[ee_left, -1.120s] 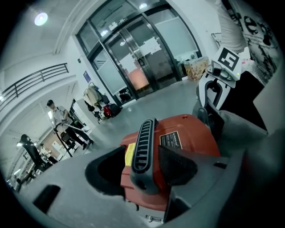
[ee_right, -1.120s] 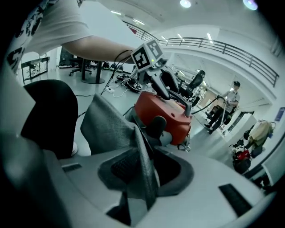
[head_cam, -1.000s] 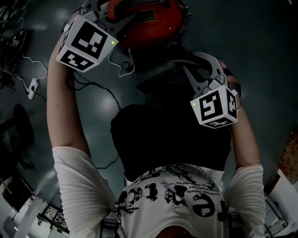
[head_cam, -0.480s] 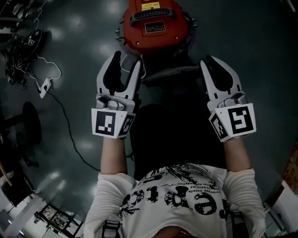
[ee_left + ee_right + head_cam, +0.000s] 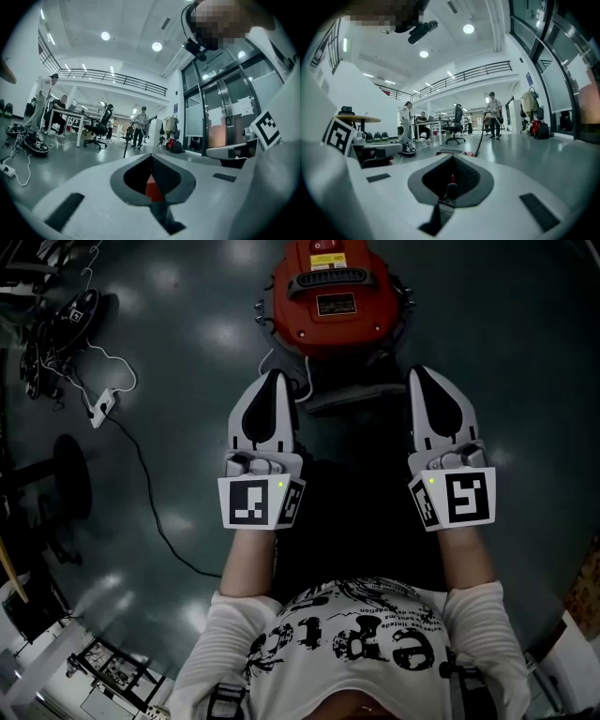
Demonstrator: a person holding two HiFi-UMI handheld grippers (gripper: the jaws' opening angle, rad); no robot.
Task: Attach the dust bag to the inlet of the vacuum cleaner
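Both tools were up and level in front of the seated person. The left gripper (image 5: pixel 273 379) had its jaws pressed together with nothing between them, and the right gripper (image 5: pixel 424 377) matched it, closed and empty. So neither was carrying anything.

The red vacuum cleaner (image 5: pixel 330 296) sat on the grey floor (image 5: pixel 525 352) straight ahead, beyond both tips and well apart from them. Its black handle (image 5: pixel 326 279) faced up. The inlet didn't show from up here. The dust bag couldn't be picked out for sure either. A dark grey piece (image 5: pixel 352 396) lay just this side of the vacuum, between the two grippers, but whether that was the bag was anyone's guess.

This looked like the very start, with nothing attached yet. To do it well, the person would probably need to:

- open both sets of jaws before reaching;
- find the bag's stiff collar and pinch that, not the soft body;
- steady the vacuum with the other tool;
- line the collar up squarely with the inlet and push straight on.

The white cable (image 5: pixel 112 381) off to the left was well out of the way.
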